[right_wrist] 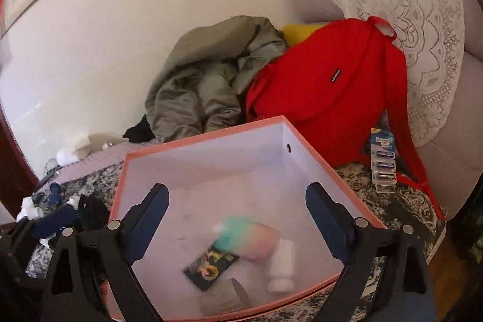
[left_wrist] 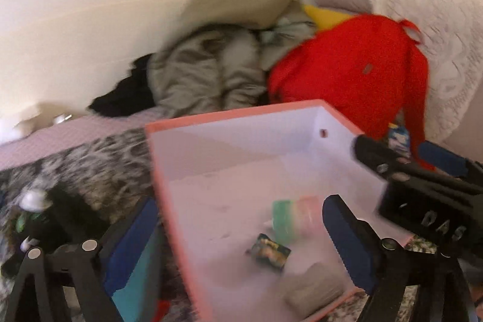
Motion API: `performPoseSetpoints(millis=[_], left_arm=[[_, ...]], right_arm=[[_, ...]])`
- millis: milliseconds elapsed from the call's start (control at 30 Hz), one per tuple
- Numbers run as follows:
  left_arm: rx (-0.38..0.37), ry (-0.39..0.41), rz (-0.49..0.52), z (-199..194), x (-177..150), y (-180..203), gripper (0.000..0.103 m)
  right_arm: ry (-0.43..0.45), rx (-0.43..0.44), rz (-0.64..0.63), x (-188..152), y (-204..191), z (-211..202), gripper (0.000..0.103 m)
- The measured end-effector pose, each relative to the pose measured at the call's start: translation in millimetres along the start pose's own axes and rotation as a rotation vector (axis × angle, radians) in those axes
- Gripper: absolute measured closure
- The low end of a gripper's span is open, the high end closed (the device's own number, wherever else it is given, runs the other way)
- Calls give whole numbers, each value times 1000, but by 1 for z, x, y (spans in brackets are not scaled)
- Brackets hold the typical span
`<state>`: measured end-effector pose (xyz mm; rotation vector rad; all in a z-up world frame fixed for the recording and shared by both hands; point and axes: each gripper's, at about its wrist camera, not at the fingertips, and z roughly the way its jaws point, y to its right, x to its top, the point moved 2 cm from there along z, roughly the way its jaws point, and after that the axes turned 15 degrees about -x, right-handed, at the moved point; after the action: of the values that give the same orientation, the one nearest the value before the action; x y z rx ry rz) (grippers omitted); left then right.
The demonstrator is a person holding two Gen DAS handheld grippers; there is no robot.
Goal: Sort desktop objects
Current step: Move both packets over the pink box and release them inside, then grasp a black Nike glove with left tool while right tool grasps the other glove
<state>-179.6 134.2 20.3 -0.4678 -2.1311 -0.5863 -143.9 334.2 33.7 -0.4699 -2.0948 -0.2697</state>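
Observation:
A pink-rimmed box with a white inside lies on the patterned surface; it also shows in the left wrist view. Inside it lie a blurred green-and-pink item, a dark picture card, a white bottle and a grey pad. My right gripper is open and empty above the box. My left gripper is open, with its fingers on either side of the box's left wall. The right gripper shows in the left wrist view above the box's right wall.
A red backpack and crumpled grey clothes lie behind the box against the wall. A battery blister pack lies to the right of the box. Small dark and white items lie to the left. A lace pillow stands at the right.

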Motion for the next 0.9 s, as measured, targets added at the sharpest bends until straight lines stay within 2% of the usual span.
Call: performPoseSetpoints(millis=[100, 167, 333, 500, 667, 767, 900], left_arm=[[74, 8, -95, -23, -15, -45, 9], [138, -2, -147, -35, -27, -77, 9], [289, -76, -256, -47, -73, -158, 9], [343, -184, -298, -36, -109, -202, 9], [348, -227, -321, -25, -118, -224, 9], [342, -241, -339, -17, -119, -235, 9], [333, -252, -365, -8, -120, -250, 9]], right_arm=[[48, 13, -25, -4, -19, -13, 8], [72, 54, -46, -8, -41, -25, 8], [58, 255, -46, -16, -106, -57, 7], [-72, 509, -51, -14, -195, -57, 7], [-147, 474, -155, -37, -273, -21, 7], [-194, 395, -232, -57, -300, 11, 8], [-209, 242, -308, -70, -310, 51, 9]])
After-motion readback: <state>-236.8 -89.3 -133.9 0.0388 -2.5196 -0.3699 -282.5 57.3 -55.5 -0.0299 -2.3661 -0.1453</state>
